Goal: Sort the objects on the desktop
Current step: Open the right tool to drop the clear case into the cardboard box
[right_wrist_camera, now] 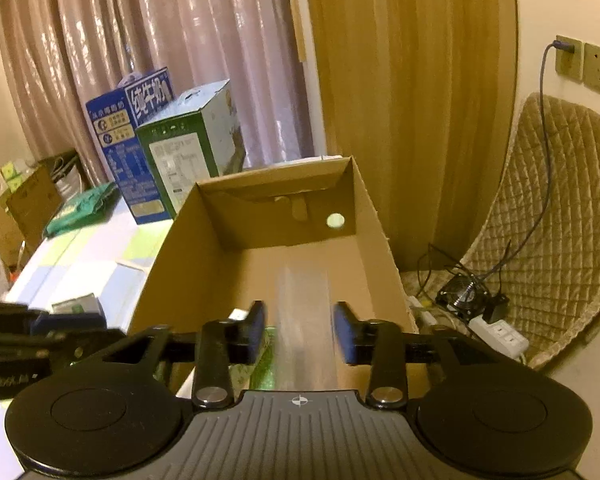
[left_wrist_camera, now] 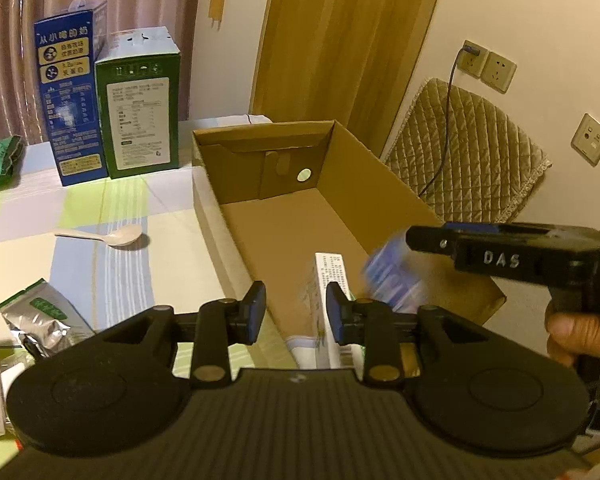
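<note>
Two open tongs (left_wrist_camera: 296, 312) (right_wrist_camera: 300, 330) over cardboard box (left_wrist_camera: 220, 216); milk cartons (left_wrist_camera: 112, 108) behind.

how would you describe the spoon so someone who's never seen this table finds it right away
Start at the open cardboard box on the checked tablecloth. Left of the box, in front of the blue carton and green carton, lies a white spoon, flat and alone. It is the only utensil; everything nearby is a box or pouch.
</note>
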### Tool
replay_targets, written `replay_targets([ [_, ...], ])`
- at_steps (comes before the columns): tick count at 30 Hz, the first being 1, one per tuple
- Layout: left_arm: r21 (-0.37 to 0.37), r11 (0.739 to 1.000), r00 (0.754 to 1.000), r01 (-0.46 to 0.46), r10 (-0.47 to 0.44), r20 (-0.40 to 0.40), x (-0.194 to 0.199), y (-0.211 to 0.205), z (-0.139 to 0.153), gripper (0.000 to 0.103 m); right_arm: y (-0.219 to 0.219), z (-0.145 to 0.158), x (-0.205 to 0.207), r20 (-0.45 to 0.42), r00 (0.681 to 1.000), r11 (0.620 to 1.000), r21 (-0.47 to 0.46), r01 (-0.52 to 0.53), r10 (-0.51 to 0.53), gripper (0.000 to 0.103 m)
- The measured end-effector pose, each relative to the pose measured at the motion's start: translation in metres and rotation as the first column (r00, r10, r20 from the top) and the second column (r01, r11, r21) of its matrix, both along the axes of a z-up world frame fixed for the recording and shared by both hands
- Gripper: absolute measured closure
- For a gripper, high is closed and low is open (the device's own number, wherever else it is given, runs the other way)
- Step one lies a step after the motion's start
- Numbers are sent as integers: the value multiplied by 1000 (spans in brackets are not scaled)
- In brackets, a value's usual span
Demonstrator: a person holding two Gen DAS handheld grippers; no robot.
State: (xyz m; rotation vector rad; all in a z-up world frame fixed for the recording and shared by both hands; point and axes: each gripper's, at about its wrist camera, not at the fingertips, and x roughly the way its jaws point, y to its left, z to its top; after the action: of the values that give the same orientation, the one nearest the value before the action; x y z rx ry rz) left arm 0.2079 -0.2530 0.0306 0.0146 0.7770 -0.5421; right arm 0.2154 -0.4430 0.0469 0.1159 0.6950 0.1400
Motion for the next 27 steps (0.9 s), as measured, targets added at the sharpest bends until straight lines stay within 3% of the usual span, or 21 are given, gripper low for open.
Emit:
replay_targets([
  [12,24,999,999,-45,45,1,-25,39,1,64,0,14,-28,15,1000,1000,26,16,-17,43],
  [19,32,997,997,-74,73,21,-50,65,12,42,22,33,-62,47,999,998,69,-12,9,33],
  [27,46,993,993,-112,110,36,-93,110,12,14,65,48,-98,82,994,990,113,-84,75,4],
])
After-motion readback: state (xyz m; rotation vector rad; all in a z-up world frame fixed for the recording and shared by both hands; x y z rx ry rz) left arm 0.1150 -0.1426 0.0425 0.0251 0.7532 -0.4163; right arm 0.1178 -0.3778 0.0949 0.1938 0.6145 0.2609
